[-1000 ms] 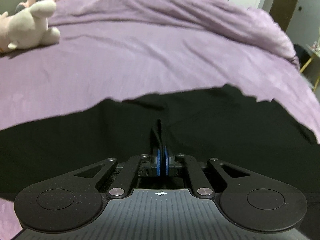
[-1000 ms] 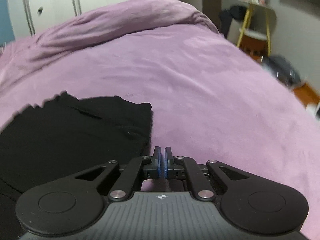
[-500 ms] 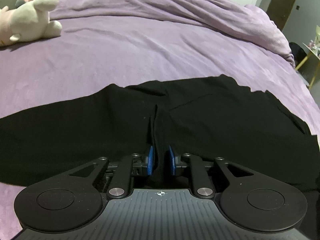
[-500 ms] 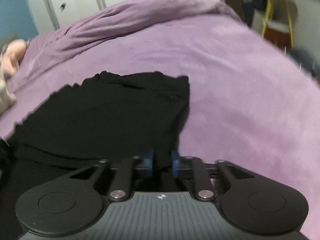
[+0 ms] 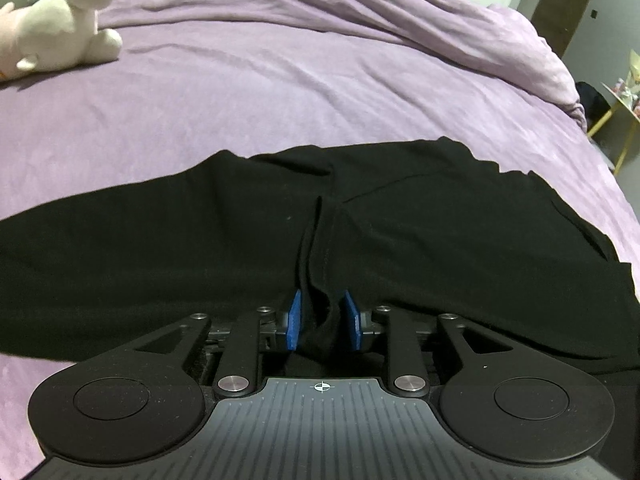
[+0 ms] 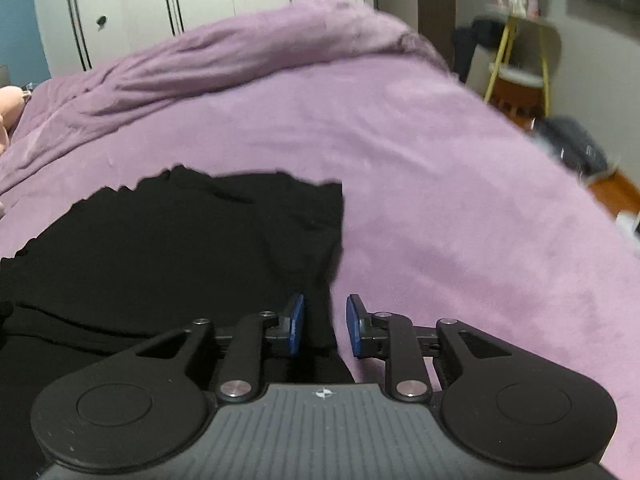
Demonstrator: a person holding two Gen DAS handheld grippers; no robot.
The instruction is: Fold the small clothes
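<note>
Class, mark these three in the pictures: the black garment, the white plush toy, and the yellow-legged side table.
black garment (image 5: 160, 248), left wrist view, flat left half of the fabric.
white plush toy (image 5: 60, 32), left wrist view, its body.
yellow-legged side table (image 6: 520, 76), right wrist view, lower shelf between the legs.

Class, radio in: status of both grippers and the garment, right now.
Left gripper open, fabric ridge between pads. Right gripper open at garment's edge. Black garment lying on purple bed. Plush toy well clear.

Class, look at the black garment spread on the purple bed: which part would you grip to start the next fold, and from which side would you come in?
Grip the black garment at its near edge, coming in low from the near side. A raised pleat stands there between the open left gripper, and the right gripper straddles the near right corner; elsewhere the cloth lies flat on the purple bedspread.
</note>
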